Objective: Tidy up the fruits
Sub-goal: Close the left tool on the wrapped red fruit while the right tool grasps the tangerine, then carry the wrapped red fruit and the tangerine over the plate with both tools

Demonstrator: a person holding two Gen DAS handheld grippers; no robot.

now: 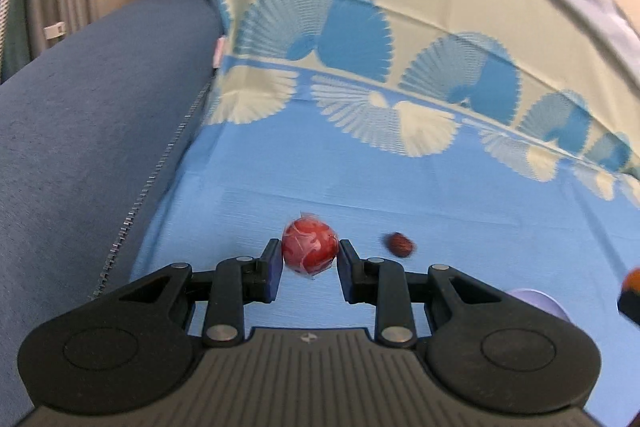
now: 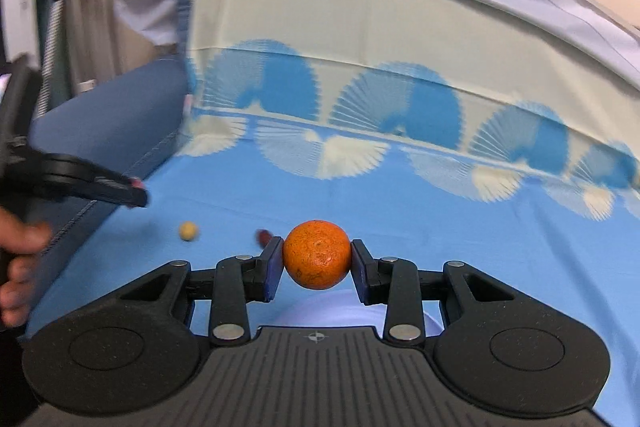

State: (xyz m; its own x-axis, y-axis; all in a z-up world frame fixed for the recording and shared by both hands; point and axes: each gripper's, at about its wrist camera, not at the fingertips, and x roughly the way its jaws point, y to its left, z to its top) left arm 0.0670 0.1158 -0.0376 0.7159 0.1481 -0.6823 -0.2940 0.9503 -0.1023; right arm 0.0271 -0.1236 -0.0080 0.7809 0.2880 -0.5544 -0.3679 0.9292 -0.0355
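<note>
So right now we've got both hands loaded: our left gripper (image 1: pixel 310 253) is clamped on a round red fruit wrapped in clear crinkly plastic (image 1: pixel 309 247), pads pressing it from both sides, and our right gripper (image 2: pixel 317 255) is squeezed onto a rough-skinned round orange (image 2: pixel 317 253) the same way. Both fruits look lifted clear of the light blue cloth with the pale fan pattern (image 1: pixel 460 203), so we'd call this the carrying part. Tucked just under and behind the right gripper's fingers there's a pale lavender round dish (image 2: pixel 340 311), which is our guess for where stuff goes, though we can't see anything in it from here. Still loose on the cloth: a small dark red fruit (image 1: pixel 400 245) just right of and a bit beyond the left gripper's tip, and a small yellowish round fruit (image 2: pixel 188 230) off to the left of the right gripper. So two in hand, at least two left, nothing visibly sorted yet.
</note>
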